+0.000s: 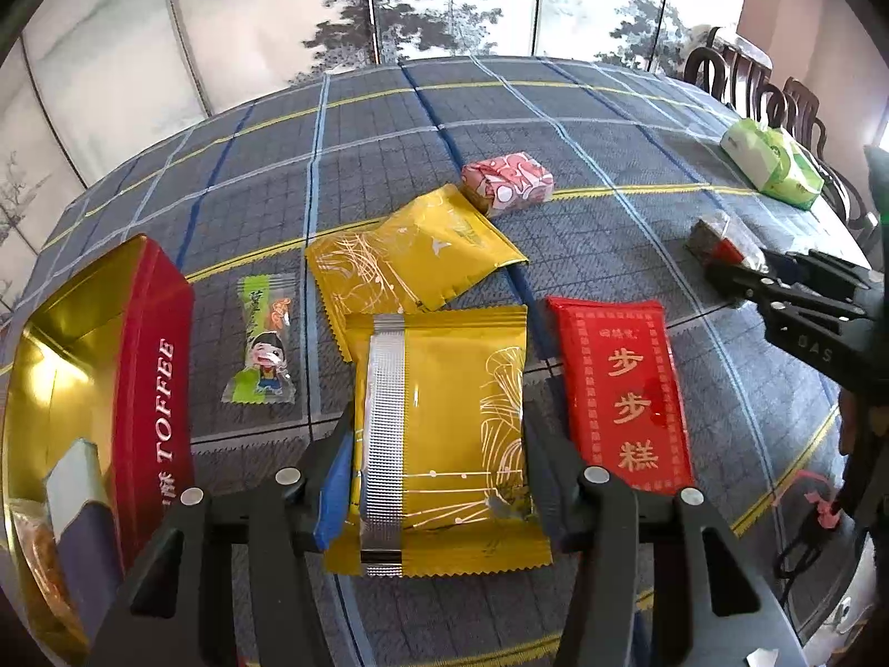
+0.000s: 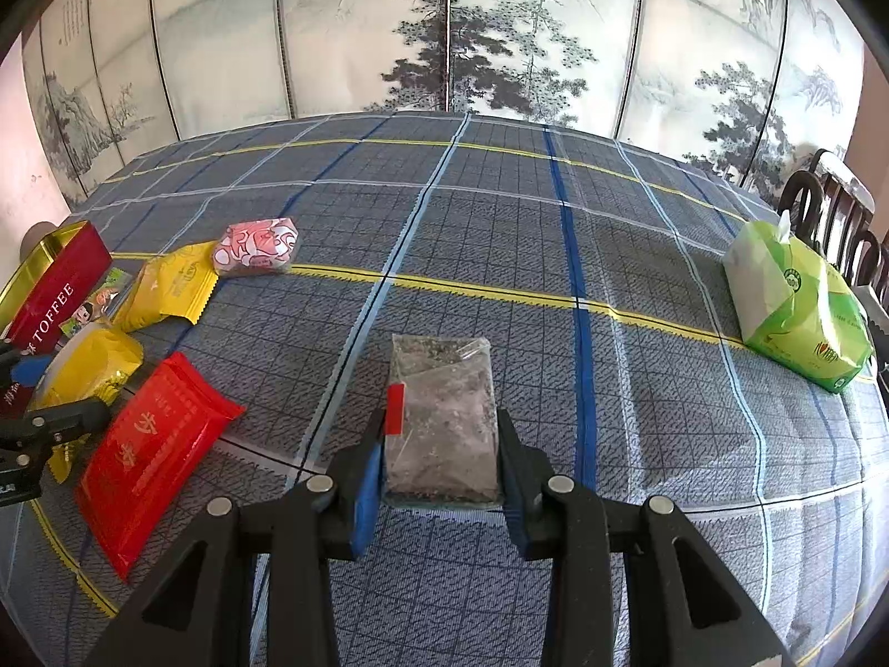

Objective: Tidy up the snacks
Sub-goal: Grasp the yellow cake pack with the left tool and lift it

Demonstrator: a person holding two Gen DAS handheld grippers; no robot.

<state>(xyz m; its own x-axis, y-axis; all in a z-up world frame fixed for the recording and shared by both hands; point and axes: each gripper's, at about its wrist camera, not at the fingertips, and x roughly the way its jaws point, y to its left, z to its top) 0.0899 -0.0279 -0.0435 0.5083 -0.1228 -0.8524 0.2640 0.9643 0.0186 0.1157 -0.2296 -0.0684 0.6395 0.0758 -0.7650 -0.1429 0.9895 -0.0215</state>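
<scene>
Snack pack (image 1: 439, 433), yellow foil, silver seam

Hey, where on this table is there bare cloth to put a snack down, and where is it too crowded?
The widest bare cloth lies between the clear snack packet and the green tissue pack, and across the far side beyond the pink wrapped snack. It is crowded near the toffee tin, around the yellow packets and red packet.

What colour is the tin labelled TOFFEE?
The tin is red outside, gold inside; clearest in the left wrist view.
</scene>
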